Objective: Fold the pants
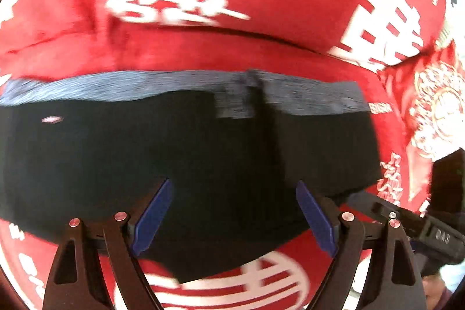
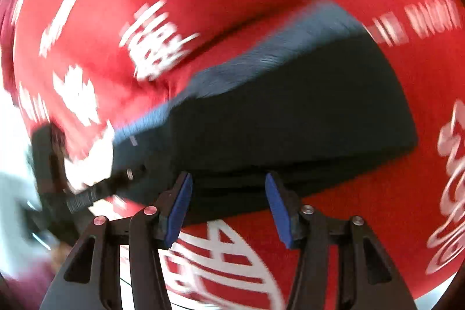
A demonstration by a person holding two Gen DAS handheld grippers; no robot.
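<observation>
A red cloth printed with large white characters is filling nearly all of both views and is lying under everything else; what is carrying it cannot be made out. Shallow creases are running across it above the garment in the left wrist view.

The pants are lying on this cloth as a compact dark bundle, already folded over into a wide band. A grey-blue ribbed waistband is running along the far edge, and a vertical seam is showing right of centre. In the right wrist view the same pants are sitting diagonally, the waistband on the upper-left side and layered edges showing along the near side. Both views are motion-blurred.

The left tool is hovering over the near edge of the pants, its blue pads spread wide apart with nothing between them; only dark fabric is showing behind the gap.

The right tool is poised at the near edge of the bundle, its pads likewise parted and gripping nothing. Contact with the fabric cannot be told.

The right tool's black body is showing at the lower right of the left wrist view, just beside the bundle's corner. The left tool's body is appearing blurred at the left of the right wrist view.

A small pale label is showing on the dark fabric near the left end.
</observation>
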